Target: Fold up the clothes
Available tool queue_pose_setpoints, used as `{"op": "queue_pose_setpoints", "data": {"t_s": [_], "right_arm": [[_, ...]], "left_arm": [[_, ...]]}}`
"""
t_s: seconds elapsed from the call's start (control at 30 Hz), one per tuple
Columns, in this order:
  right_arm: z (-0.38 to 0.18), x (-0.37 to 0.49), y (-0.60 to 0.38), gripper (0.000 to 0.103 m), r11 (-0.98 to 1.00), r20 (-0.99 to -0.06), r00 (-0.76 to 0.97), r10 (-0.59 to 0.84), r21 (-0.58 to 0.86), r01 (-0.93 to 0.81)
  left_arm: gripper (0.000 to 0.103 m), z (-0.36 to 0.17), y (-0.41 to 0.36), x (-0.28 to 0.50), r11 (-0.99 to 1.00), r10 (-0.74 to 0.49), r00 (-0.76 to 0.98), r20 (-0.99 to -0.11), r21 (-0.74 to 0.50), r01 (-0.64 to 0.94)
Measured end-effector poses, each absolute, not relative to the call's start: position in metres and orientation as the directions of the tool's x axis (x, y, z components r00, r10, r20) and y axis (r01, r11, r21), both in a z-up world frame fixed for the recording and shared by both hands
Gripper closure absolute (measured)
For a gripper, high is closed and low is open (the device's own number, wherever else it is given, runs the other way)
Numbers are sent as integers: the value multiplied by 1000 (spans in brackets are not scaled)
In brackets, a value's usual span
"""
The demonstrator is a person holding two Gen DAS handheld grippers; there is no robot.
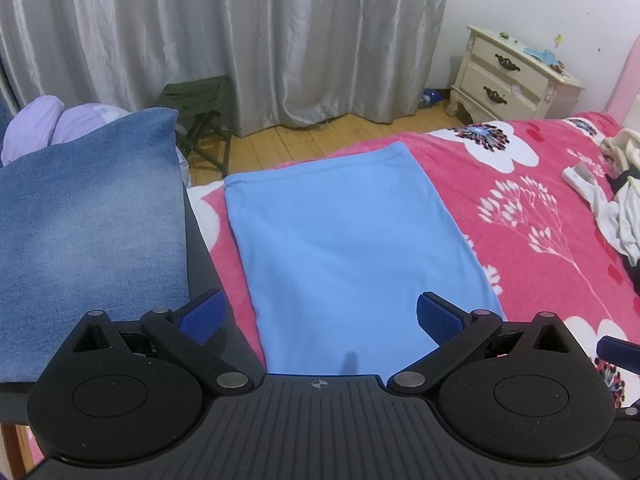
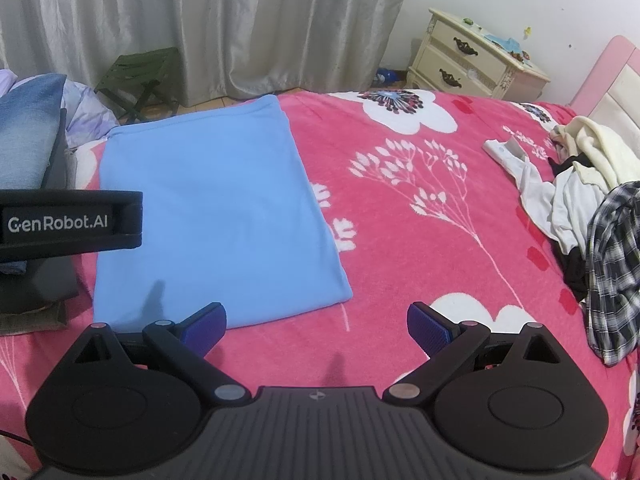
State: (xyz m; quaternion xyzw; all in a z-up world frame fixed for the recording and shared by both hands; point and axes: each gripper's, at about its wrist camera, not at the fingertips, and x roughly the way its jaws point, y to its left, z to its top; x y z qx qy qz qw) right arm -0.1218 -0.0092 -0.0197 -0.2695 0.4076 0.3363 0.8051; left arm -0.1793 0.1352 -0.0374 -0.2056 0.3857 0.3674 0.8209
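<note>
Both grippers spread wide, holding nothing: left gripper [image 1: 320,316], right gripper [image 2: 316,320]. Blue garment [image 2: 216,216] lies flat on blanket [image 2: 420,248], 11 o'clock of right gripper. Risk: single-layer pinch drags fold askew; unfolded pile [image 2: 592,208] at 2 o'clock.

A cream nightstand [image 1: 516,76] and green folding stool [image 1: 200,120] flank grey curtains [image 1: 224,32].
</note>
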Motion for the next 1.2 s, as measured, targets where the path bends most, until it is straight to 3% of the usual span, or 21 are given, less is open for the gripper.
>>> {"op": "queue_pose_setpoints", "data": {"t_s": [1.2], "right_arm": [[-21,-119,-13,3,639,-840,444,311,-162,-752]], "left_arm": [[0,-39,129,-175,657,440,430,-788,-44,-753]]}}
